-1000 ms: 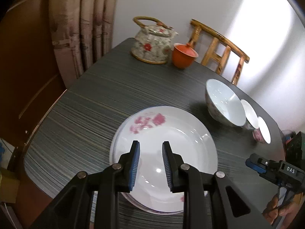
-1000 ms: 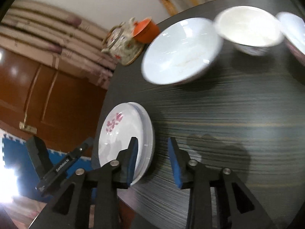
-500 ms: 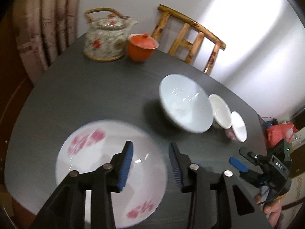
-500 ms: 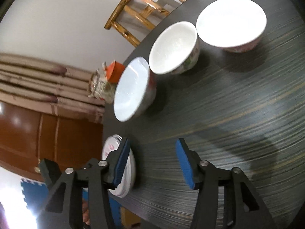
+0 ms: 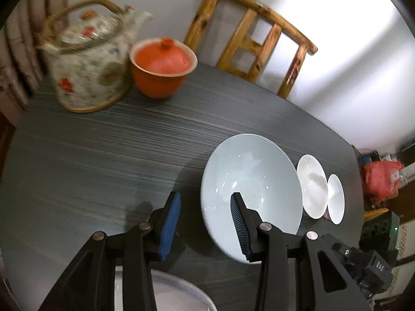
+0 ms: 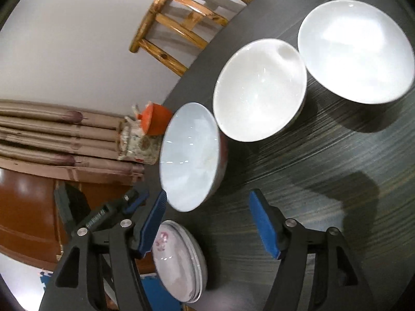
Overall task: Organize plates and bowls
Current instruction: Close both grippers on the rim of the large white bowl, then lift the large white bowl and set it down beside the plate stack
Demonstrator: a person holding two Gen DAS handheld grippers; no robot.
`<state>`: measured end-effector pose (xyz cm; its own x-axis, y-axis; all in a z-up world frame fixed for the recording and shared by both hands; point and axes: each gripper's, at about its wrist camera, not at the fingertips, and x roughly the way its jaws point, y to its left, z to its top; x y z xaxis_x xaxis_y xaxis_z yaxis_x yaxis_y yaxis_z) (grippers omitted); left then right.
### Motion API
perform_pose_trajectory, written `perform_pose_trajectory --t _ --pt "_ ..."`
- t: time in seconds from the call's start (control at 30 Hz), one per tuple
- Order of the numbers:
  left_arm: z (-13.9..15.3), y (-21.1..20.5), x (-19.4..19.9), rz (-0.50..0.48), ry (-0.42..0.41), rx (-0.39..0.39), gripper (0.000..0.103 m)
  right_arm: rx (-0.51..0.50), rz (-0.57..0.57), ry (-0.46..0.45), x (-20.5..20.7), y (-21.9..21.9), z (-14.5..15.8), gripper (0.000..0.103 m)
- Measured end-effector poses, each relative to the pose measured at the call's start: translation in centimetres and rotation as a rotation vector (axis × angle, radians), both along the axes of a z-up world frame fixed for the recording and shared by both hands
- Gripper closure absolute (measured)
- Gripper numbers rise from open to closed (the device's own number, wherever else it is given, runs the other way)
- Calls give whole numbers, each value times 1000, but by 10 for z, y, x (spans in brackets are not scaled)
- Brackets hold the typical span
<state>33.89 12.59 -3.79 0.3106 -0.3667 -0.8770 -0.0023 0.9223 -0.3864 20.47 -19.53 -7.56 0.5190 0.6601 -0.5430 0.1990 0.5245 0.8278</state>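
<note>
Only the right wrist view shows the plate stack (image 6: 179,261) whole (pink-flowered).

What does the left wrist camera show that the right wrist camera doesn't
Only the left wrist view shows a red bag past the table's far end, and the teapot's woven handle clearly. Only the right wrist view shows the stacked plates nearly whole, with their pink flower, plus the blue floor mat. Both show the pale blue bowl, two white bowls, orange lidded cup, wooden chair and dark table. Both grippers are empty; the right gripper's fingers are opening.
</note>
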Motion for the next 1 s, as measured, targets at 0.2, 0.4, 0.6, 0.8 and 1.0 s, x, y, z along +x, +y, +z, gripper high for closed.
perform_pose_trajectory --t 0.2,0.4,0.6,0.8,1.0 --pt "-22 -5 20 -7 24 -7 62 22 -7 30 17 8 -15 38" --pt "-36 -11 31 -6 34 50 74 -12 4 33 29 16 -20 52" --pt "-28 -28 21 -10 2 122 92 -43 36 46 40 23 -27 87" --pt "-10 -39 -26 -12 4 90 96 -80 66 23 20 13 -25 88" --pt "10 -73 -95 -51 -43 97 96 -103 97 8 -25 -9 -17 88"
